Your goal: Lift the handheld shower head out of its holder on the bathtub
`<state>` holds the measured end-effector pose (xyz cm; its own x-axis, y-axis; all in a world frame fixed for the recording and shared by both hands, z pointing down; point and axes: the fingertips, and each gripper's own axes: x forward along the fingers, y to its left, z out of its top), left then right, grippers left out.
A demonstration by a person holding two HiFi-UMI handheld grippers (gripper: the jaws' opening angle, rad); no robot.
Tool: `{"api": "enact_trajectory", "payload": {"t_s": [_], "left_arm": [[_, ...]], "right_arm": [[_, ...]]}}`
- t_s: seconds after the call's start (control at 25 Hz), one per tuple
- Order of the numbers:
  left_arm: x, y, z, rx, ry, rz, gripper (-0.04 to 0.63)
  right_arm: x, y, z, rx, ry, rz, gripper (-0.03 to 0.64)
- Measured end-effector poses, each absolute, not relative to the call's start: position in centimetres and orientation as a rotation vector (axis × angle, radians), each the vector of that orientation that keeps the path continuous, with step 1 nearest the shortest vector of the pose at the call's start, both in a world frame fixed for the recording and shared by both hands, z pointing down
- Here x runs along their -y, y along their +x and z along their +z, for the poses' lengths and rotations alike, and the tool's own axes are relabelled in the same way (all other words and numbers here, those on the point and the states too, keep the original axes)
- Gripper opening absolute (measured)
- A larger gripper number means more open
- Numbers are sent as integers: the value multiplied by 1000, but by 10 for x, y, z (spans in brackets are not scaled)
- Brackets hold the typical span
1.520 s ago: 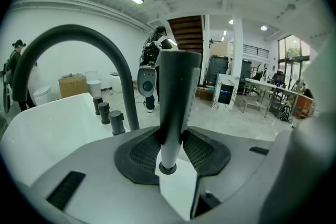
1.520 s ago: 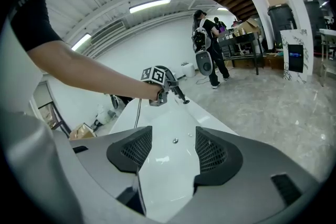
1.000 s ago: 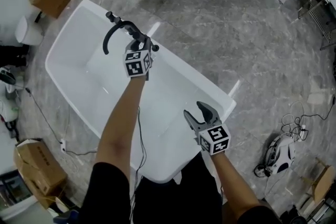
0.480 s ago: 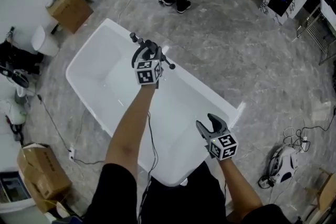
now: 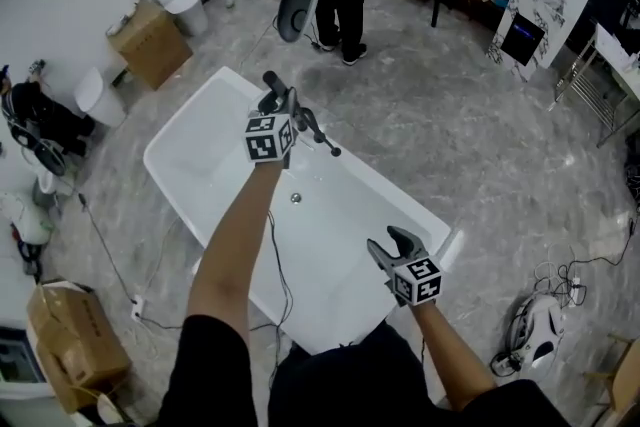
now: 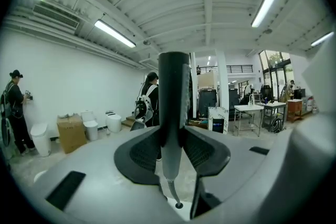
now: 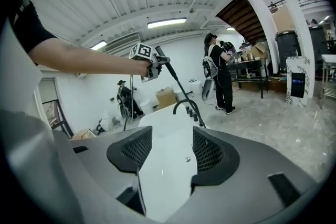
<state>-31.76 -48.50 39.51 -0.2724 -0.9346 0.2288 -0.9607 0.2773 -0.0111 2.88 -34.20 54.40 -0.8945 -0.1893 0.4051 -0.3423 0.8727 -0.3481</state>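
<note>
Pinching the slim, rod-shaped shower head [image 6: 174, 81] are left gripper's [image 6: 171, 131] mesh-textured pads [image 6: 143, 148].

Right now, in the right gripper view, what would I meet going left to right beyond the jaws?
left gripper holding the shower head → black faucet → standing person with a backpack → marbled panel with a dark screen

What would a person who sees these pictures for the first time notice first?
The large white bathtub stands in the middle of a grey marbled floor in the head view. Above its rim, the left gripper has its jaws shut on the dark, slim shower head, held clear of the tub. The right gripper hangs open and empty over the near end.
</note>
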Motion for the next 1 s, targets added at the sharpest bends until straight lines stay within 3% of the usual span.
{"api": "enact_trajectory", "payload": {"t_s": [0.32,0.48,0.8,1.0], "left_arm": [[452,-327,301,2433,1815,183,129],[439,-322,272,2469,1829,162,129],[429,-296,252,2467,1919,193,129],[427,-290,252,2444,1942,164,129]], "right_arm": [[334,3,487,2769,369,538,224],[339,-6,454,2858,342,522,179],[341,-14,418,2940,375,465,26],[340,-12,409,2940,385,419,0]]}}
